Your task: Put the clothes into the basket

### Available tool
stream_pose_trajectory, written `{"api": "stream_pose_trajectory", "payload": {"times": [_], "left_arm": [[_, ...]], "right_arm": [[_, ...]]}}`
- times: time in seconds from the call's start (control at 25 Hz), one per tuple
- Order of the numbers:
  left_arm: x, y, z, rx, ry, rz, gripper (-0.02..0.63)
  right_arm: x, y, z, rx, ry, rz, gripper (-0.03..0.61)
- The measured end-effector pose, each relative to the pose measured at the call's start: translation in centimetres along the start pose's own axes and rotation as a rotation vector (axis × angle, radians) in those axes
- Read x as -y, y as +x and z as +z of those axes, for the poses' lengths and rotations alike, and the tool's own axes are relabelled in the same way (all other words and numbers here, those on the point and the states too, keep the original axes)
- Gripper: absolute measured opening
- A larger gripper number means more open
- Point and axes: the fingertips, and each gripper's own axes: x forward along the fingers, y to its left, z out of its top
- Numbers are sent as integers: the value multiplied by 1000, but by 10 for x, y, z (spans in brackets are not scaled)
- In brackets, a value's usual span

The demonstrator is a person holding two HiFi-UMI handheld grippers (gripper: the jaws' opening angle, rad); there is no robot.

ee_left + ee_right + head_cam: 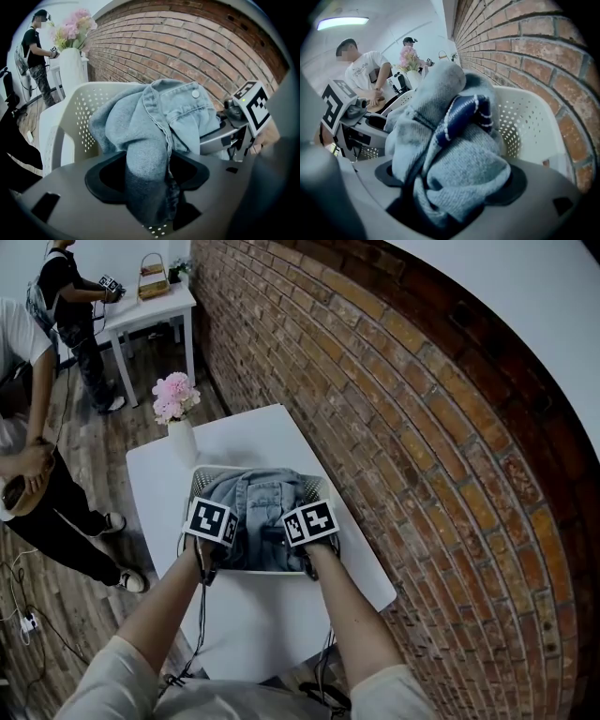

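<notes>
A white perforated basket (202, 476) stands on the white table (272, 610), heaped with light-blue denim clothes (258, 501). Both grippers reach in over its near rim. My left gripper (217, 529) is shut on a fold of denim (150, 159) that runs down between its jaws (147, 187). My right gripper (305, 529) is shut on a thick wad of denim (461, 176), which fills the gap between its jaws (450, 190). A navy cloth with white stripes (464, 110) lies on top of that wad. The basket's holed wall (525, 122) rises just behind it.
A white vase of pink flowers (178, 423) stands on the table just beyond the basket's far left corner. A brick wall (422, 427) runs along the right. One person (28, 456) stands on the left; another (75, 315) is at a far table.
</notes>
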Motion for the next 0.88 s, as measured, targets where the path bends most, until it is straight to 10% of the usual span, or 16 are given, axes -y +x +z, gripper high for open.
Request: {"api": "stream_pose_trajectory", "payload": {"times": [0.68,0.88], "left_arm": [[10,-66,31,414,32,56,274],[13,-75,28,465,41,35,267]], "right_arm": [[-13,-87,43,471,-74,-216,457],[-18,-100,42,547,-101,-256,328]]}}
